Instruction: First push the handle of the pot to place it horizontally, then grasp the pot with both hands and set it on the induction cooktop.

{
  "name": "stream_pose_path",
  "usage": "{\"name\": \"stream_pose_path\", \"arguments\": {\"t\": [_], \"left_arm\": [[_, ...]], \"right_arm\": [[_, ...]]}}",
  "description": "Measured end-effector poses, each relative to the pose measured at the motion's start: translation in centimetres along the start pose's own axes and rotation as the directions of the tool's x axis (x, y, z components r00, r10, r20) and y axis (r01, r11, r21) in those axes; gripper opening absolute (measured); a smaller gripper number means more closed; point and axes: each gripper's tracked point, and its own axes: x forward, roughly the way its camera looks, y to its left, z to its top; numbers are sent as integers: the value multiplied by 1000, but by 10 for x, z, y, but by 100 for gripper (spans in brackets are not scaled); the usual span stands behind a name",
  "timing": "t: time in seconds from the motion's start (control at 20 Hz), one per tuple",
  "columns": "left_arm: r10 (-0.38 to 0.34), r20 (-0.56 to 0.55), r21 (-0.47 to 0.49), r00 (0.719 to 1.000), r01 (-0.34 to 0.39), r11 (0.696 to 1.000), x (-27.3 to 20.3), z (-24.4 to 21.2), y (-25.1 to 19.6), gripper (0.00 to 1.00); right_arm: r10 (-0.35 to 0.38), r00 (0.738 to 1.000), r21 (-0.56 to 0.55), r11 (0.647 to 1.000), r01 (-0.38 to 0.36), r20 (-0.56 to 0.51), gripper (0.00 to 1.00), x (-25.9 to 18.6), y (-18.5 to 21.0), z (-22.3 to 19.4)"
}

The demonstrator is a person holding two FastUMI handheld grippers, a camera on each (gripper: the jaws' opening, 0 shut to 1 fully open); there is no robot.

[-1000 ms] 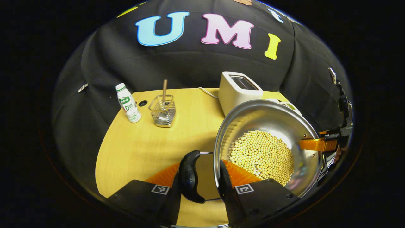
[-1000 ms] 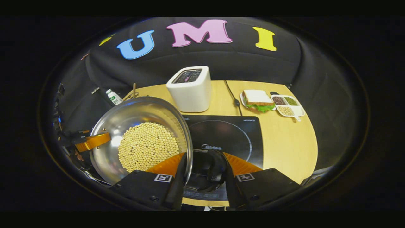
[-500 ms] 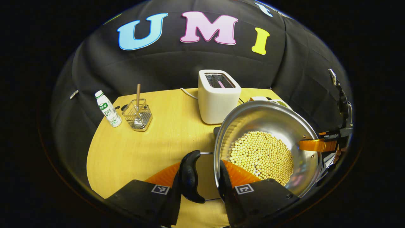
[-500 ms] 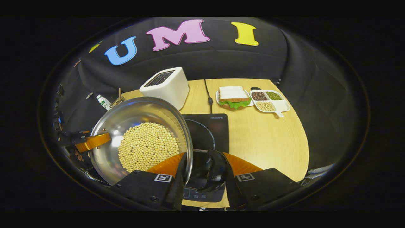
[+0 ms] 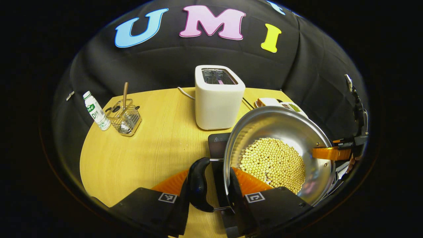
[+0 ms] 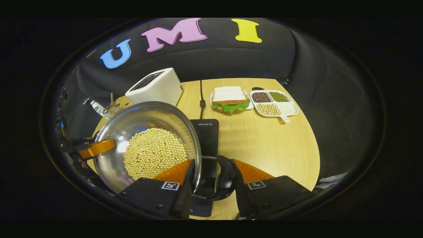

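While clamped narrow at either side of the load, left claw and right claw each bracket one side of the pot: one finger outside the black handle, the other seemingly inside the rim, pressed to the steel wall; same arrangement at the opposite handle. Hold the pot between them, raised off the table, mouth tipped toward each camera, with the induction cooktop showing past its edge and beneath the handles. Judged partly over the cooktop, not yet set on it. Carries a deep layer of pale beans heaped toward the lower side, so likely heavy for its size, and loose inside: any tilt or jolt apt to send them sliding or over the rim. Polished steel, stiff and slick; poor surface for a pinch on the bare wall alone. Handles look like wire-mounted loops, probably free to swing, hence better taken together with the rim than by themselves. Best kept level, with both sides lowered together. Farther out: toaster just behind the cooktop, bottle and wire basket well off to the left, sandwich and divided dish at the far right.
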Motion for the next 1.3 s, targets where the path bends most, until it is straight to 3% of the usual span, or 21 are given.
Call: {"name": "stream_pose_path", "arguments": {"t": [0.6,1.3], "left_arm": [[0,-10,-26,1000,0,1000,32,8,11,60],[-15,-11,-41,1000,14,999,37,5,12,60]], "right_arm": [[-7,1000,3,1000,7,-8,58,30,4,12],[-22,1000,8,1000,22,-15,58,28,4,13]]}}
